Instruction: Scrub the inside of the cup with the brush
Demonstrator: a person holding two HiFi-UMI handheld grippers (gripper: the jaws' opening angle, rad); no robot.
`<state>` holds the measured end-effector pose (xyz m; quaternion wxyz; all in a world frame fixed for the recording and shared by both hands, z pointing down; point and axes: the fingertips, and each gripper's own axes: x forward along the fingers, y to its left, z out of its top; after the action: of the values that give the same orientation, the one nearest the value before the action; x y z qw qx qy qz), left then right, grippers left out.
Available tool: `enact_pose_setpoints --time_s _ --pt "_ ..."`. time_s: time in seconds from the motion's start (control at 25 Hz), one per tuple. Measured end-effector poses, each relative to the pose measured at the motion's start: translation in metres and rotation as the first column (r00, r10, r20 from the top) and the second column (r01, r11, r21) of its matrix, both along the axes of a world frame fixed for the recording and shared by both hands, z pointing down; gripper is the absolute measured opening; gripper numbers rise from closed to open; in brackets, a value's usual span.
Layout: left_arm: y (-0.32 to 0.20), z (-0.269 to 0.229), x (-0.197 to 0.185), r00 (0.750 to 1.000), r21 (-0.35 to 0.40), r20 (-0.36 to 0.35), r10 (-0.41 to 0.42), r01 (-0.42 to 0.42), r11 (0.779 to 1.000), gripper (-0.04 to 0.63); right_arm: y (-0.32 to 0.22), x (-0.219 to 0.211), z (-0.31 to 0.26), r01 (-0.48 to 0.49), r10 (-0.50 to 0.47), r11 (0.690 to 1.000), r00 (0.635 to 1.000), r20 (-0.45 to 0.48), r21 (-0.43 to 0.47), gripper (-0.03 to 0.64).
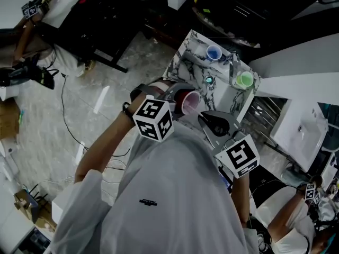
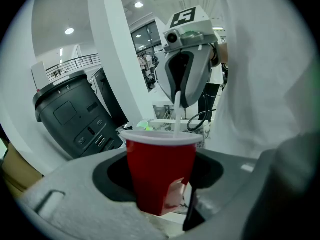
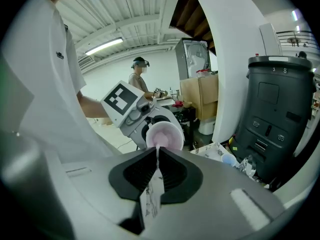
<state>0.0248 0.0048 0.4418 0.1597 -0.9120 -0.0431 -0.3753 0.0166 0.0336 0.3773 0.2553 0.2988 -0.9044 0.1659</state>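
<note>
Can't see bristles: sunk inside cup [image 2: 160,176], only thin white stem of brush [image 2: 176,116] showing above rim. Hard to pick out that stem at all from head view. Can't tell what pale printed scrap [image 3: 150,200] under right jaws is. Hidden behind gripper's own body in left gripper view: cup's base. Dim and grainy from above, far corners mostly murk.

Holding cup in left gripper [image 1: 183,97], jaws set wide and pressed on its red sides, mid-air before chest, near edge of marble table [image 1: 192,62]. Tilted, not upright: long axis crosswise to left jaws, mouth turned toward right gripper [image 3: 156,168]. Seen mouth-on from right gripper view, pale pink inside. Pinching brush stem in right jaws, nearly closed, nothing but stem between pads. Stem's long axis in line with right jaws, running straight from them into cup's mouth, roughly along cup's own axis. Grippers facing each other, close, not touching.

On table, well apart from held cup: blue cup [image 1: 213,52], green cup [image 1: 244,80]. Beyond table: black bin [image 3: 276,115]. Far back in right gripper view: another person [image 3: 140,79], standing.
</note>
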Motion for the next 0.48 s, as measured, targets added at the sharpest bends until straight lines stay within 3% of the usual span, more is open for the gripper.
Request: enact_pose_setpoints --time_s 0.32,0.48 --pt "0.007 -0.002 0.004 1.0 0.028 0.011 0.027 -0.028 0.999 0.272 -0.011 -0.004 -0.022 -0.008 0.004 0.999 0.996 0.09 0.047 0.023" --pt "0.01 -0.006 0.002 1.0 0.016 0.003 0.026 -0.026 1.0 0.272 -0.022 0.004 -0.027 -0.091 0.083 0.993 0.99 0.113 0.071 0.023"
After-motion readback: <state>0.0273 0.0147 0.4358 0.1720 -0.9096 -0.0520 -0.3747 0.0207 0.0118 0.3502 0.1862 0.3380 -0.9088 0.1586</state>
